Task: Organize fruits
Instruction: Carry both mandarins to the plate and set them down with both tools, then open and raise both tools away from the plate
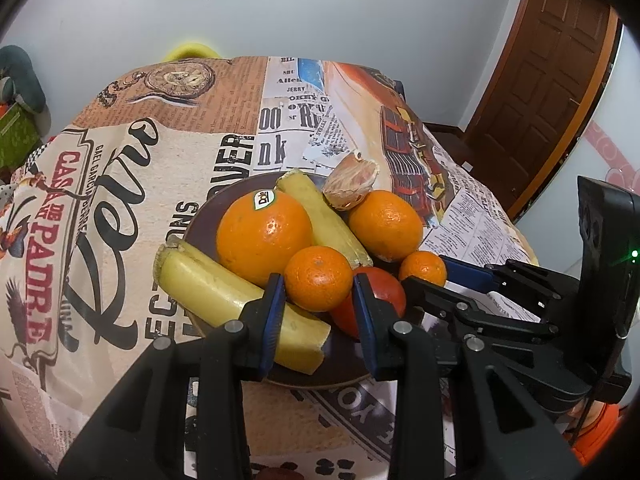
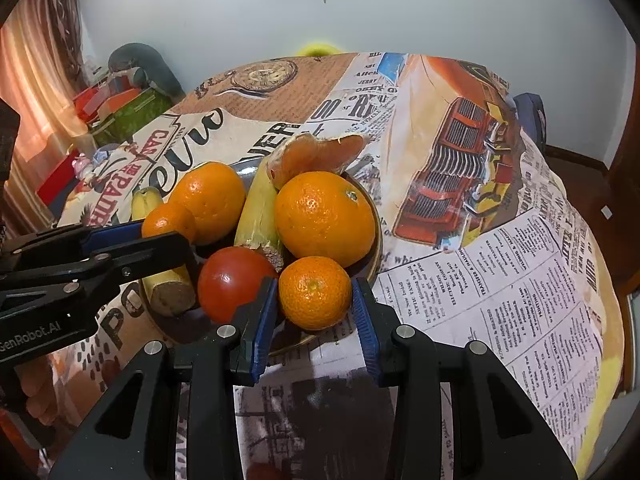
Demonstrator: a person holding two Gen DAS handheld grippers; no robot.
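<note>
A dark plate (image 1: 200, 220) (image 2: 366, 200) holds two big oranges (image 1: 264, 236) (image 1: 386, 226), two peeled bananas (image 1: 224, 292) (image 1: 328, 220), a peeled mandarin (image 1: 352, 184), a red tomato (image 1: 384, 292) (image 2: 232, 280) and two small mandarins. My left gripper (image 1: 319, 280) is shut on one small mandarin (image 1: 319, 278); it also shows in the right wrist view (image 2: 170, 222). My right gripper (image 2: 315, 296) is shut on the other small mandarin (image 2: 315, 292), which shows in the left wrist view (image 1: 422, 267).
The table wears a printed newspaper-style cloth (image 1: 120, 200) (image 2: 500, 260). A brown door (image 1: 552, 80) stands at right. Clutter and a green box (image 2: 128, 112) sit beyond the table's left edge. A yellow object (image 1: 188, 50) shows past the far edge.
</note>
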